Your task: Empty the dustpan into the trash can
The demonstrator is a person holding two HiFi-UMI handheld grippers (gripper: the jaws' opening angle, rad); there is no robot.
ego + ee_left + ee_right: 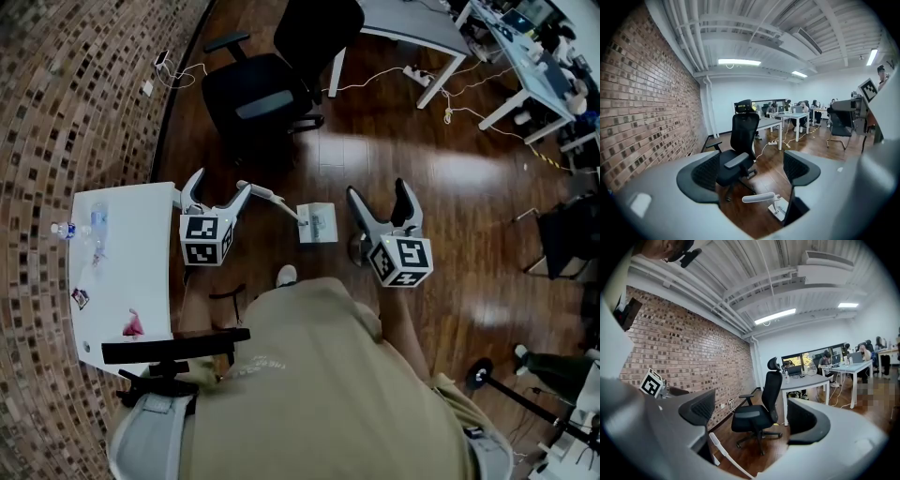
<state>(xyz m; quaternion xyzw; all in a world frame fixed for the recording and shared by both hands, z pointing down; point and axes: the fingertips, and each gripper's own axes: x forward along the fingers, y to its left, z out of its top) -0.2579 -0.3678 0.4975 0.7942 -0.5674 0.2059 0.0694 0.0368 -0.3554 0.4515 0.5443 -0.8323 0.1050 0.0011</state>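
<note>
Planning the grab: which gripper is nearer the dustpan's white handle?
Left. The left gripper, jaws open, has the free end of the handle close by its right jaw. The right gripper, also open, sits on the other side of the dustpan, away from the handle.

White long-handled dustpan sits on the floor, handle apparently tilted.

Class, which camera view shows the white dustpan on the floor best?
The head view: the dustpan lies whole on the wooden floor, pan and long handle both visible. The left gripper view catches the handle and part of the pan, low in frame. The right gripper view shows only the handle.
</note>
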